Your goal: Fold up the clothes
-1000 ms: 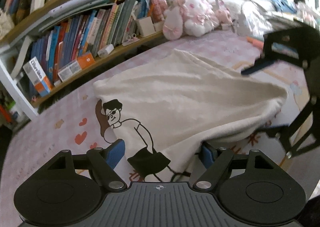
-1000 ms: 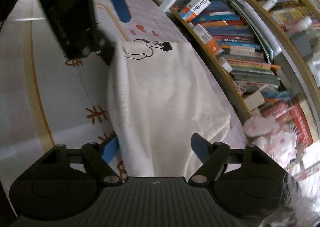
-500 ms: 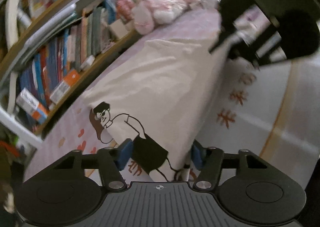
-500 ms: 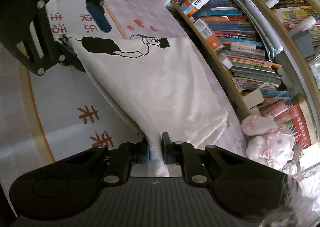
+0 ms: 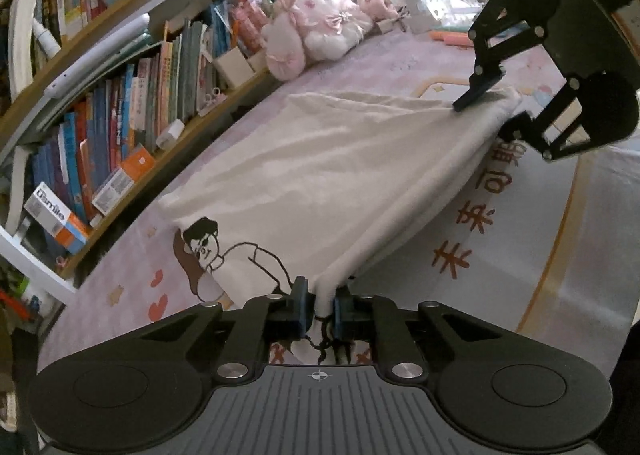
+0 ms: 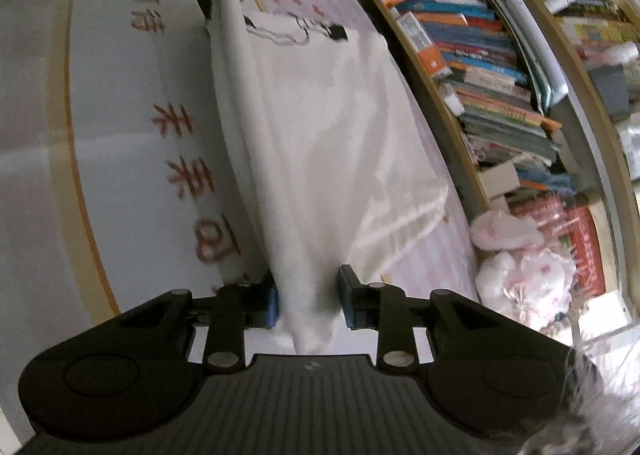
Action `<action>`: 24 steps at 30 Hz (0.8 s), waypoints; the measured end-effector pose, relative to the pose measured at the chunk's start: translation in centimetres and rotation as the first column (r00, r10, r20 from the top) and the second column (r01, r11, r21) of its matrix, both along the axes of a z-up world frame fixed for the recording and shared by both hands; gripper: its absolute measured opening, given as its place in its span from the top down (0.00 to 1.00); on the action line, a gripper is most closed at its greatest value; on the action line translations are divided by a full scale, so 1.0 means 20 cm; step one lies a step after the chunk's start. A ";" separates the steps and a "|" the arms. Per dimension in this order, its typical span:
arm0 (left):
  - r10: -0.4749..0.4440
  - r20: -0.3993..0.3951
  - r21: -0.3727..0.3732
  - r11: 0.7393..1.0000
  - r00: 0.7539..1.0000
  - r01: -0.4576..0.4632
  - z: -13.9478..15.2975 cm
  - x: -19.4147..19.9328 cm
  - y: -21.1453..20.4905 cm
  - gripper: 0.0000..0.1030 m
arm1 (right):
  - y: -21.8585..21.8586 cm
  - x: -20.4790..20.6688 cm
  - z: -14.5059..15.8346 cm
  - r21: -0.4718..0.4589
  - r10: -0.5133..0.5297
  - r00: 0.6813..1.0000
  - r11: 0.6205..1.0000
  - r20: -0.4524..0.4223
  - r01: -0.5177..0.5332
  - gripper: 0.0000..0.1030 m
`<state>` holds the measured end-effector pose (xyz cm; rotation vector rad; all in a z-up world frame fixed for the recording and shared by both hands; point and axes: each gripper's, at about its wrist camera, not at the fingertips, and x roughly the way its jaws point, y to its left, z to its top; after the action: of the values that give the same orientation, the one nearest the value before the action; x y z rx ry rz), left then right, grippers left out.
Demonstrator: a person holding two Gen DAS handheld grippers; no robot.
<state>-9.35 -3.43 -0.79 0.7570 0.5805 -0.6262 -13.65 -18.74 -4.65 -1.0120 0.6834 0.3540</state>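
A crowded bookshelf fills the upper left; a pink patterned mat covers the floor, daylight upper right.

Pink mat with hearts and red characters (white panel, gold border) carries all. Cream shirt lies spread on it, cartoon print at one end, one long edge lifted off mat. Pink plush sits at far end, against bookshelf along mat's side.

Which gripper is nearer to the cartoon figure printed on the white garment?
Left. The left gripper pinches the white garment beside the cartoon figure; the right gripper is at the opposite end.
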 end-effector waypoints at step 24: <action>-0.258 -0.324 -0.024 0.964 0.910 0.265 0.29 -0.19 0.12 0.95 | -0.12 -0.14 0.47 0.239 0.147 0.921 0.969 -0.361 -0.061 0.87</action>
<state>-13.12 -1.00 5.11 0.7630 0.7956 -1.0075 -16.41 -21.09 4.66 -0.7711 0.9143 0.7173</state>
